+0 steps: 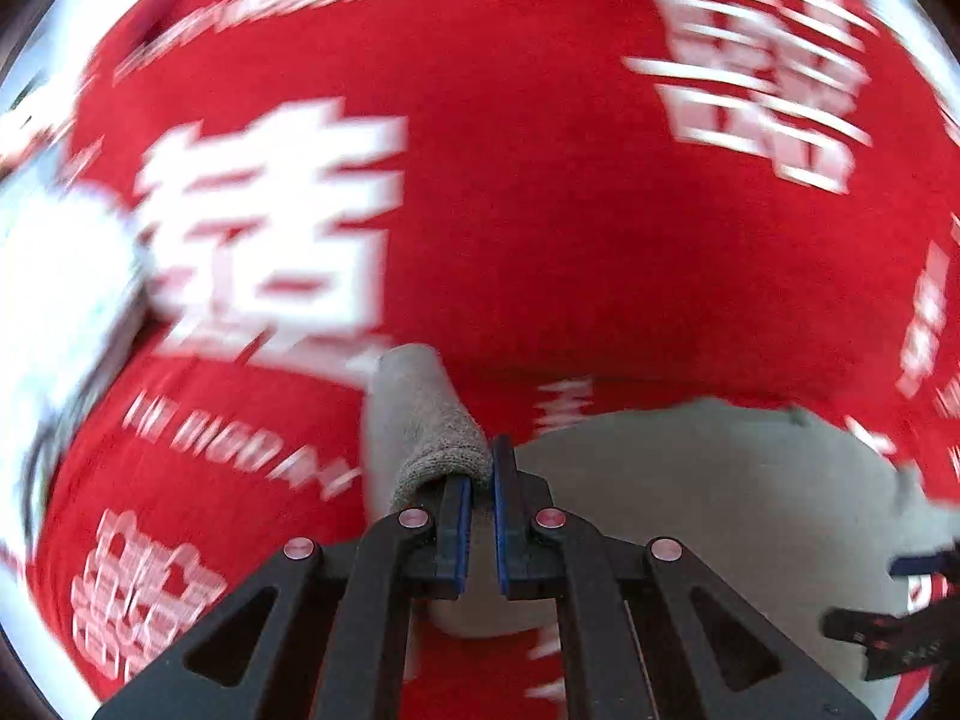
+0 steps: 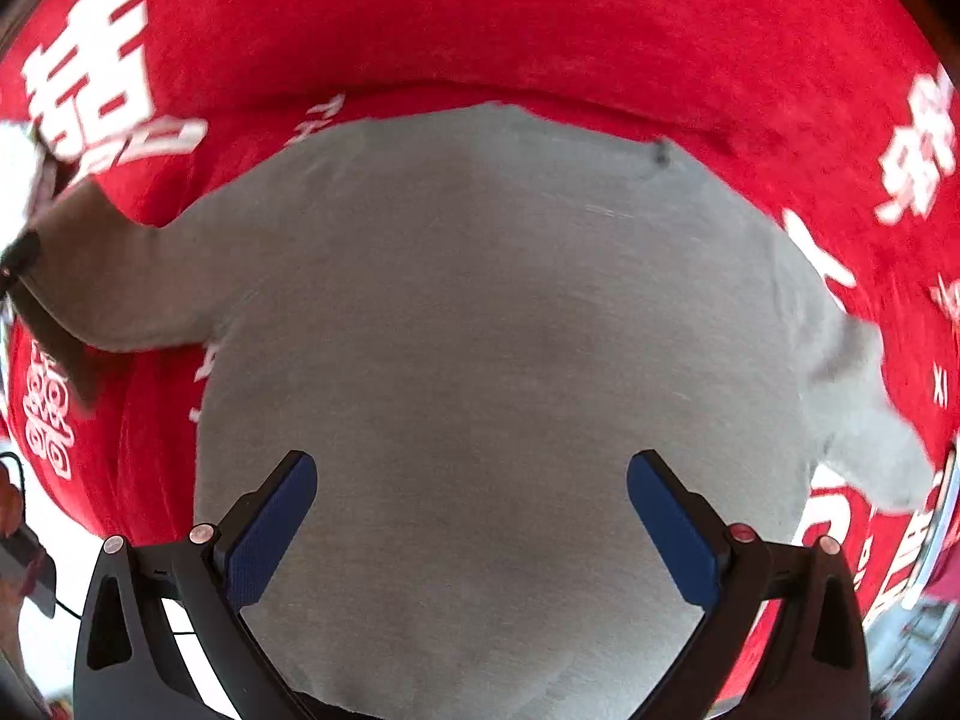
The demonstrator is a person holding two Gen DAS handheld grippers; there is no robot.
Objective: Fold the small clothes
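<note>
A small grey knit top [image 2: 492, 312] lies spread flat on a red cloth with white characters [image 2: 540, 18]. My left gripper [image 1: 478, 468] is shut on the ribbed cuff of the top's left sleeve [image 1: 420, 414], with the sleeve draped over the left finger; the body of the top [image 1: 720, 492] lies to its right. My right gripper [image 2: 471, 480] is open wide, hovering over the middle of the top with nothing between its blue pads [image 2: 270, 534]. The right sleeve [image 2: 864, 420] sticks out to the right. The left view is blurred by motion.
The red cloth [image 1: 540, 210] covers the table all around the top. The right gripper's black body [image 1: 900, 624] shows at the right edge of the left wrist view. The left gripper [image 2: 24, 276] shows at the left edge of the right wrist view, holding the sleeve.
</note>
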